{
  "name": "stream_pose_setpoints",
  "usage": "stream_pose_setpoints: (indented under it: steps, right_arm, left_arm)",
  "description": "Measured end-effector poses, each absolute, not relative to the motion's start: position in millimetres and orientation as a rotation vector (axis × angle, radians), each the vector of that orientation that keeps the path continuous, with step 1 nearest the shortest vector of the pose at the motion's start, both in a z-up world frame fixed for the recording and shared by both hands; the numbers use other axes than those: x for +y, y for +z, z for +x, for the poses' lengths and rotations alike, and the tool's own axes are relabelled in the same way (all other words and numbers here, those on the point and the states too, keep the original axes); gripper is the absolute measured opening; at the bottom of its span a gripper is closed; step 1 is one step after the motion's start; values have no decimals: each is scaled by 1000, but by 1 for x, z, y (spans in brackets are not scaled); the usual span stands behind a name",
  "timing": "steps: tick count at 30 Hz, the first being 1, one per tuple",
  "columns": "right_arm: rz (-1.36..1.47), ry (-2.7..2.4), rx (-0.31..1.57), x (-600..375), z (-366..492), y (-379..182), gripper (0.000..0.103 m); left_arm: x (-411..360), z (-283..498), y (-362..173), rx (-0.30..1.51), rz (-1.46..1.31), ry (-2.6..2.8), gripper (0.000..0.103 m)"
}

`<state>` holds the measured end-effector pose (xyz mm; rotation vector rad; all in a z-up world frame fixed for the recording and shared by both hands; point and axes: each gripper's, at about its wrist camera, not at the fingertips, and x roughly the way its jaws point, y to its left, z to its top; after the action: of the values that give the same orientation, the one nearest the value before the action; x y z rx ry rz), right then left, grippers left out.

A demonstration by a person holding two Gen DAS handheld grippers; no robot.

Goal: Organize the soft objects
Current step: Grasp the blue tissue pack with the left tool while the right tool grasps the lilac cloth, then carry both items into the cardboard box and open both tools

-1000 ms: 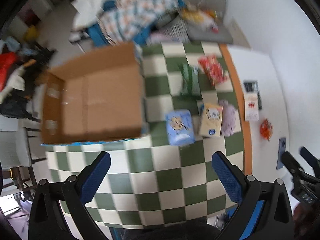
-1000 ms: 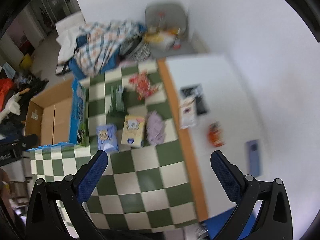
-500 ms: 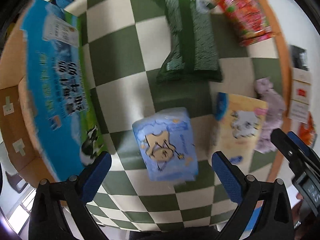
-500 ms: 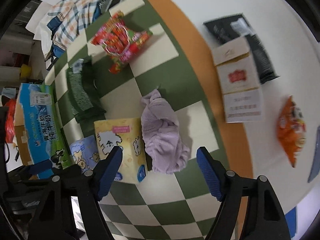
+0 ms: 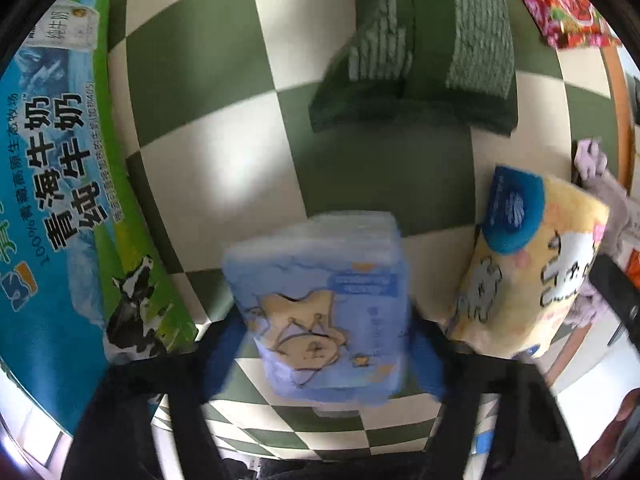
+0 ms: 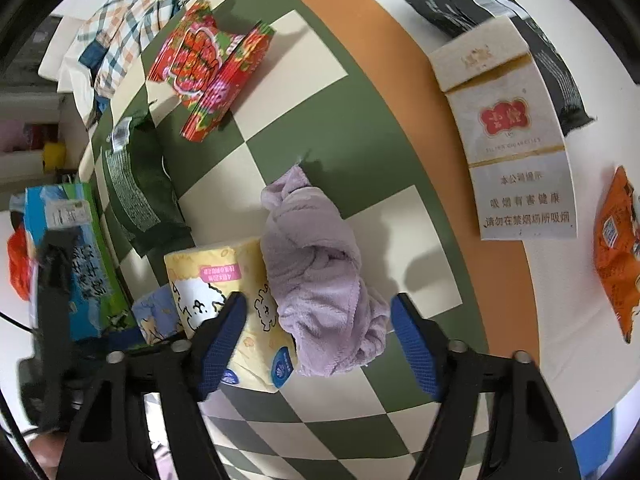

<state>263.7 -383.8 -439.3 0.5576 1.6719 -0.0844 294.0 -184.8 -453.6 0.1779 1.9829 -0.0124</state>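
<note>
The left tool [image 5: 326, 354] points steeply down at the green-and-cream checkered cloth [image 5: 224, 128] covering the worktop. Its jaws have just been closing, and the blue tissue pack [image 5: 324, 304] printed with a crowned cartoon figure sits between them; blur hides whether the blue pads [image 5: 426, 356] actually press its sides, so I cannot tell if it is gripped. Just to the right of that pack lies a yellow tissue pack [image 5: 528, 276] with a sheep drawing, touching the lilac cloth [image 5: 604, 200] beyond it. Farther up the cloth lies a dark green towel [image 5: 420, 52], and a red floral packet [image 5: 556, 4] sits near the top right corner. Along the left edge stands a blue-and-green milk carton box [image 5: 60, 200] with a cow on it; its inside is not visible here.

The right tool [image 6: 320, 336] also points down, its jaws just having been closing and standing apart on either side of the lower end of the crumpled lilac cloth [image 6: 320, 276], with a gap visible beside the right pad. The left pad overlaps the yellow tissue pack [image 6: 224, 284]. On the bare white worktop [image 6: 400, 8] past the orange border [image 6: 384, 92] lie a cigarette pack [image 6: 516, 152], a black pouch [image 6: 520, 28] and an orange snack bag [image 6: 618, 248].
</note>
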Motion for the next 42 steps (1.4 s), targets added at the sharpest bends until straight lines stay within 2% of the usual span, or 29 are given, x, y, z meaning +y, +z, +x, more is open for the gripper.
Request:
stream_pose_setpoints:
  steps: [5,8,9,12,17,24,31,32,36,42]
  right_arm:
    - [579,-86,1699,-389,257,-449,58]
    - [564,-76,1701,-382,254,-455,47]
    - [548,-84,1690,-380,253,-452,38]
    - [552,-91,1673,-383,246,-445,34]
    - [550,-89,1645,-391,228,-425,33]
    - [549,7,1576,-383,199,-370,32]
    - [504,180,1471,-334,197,-286,32]
    - [501,207,1454,-319,202,-273,32]
    - [473,332,1407,-257,218,-228,32]
    - [385,432,1394,-139,259,-208,32]
  left_arm:
    - [-186,283,-456,1954,168,-9,54]
    - [-182,279,-444,1944,151,-11,47]
    - [-183,279,-439,1937,144,-13,47]
    - [-184,277,-421,1898,138,-16,46]
    - [-184,261,-382,1830,84,-64,46]
    - [-183,241,-289,1674,49,-151,46]
    - [-115,251,-200,1506,-30,-153,46]
    - [-109,264,-207,1490,-38,-144,46]
    - [-50,274,-182,1426,-54,-98,46]
    - [41,304,-187,1403,-70,1,46]
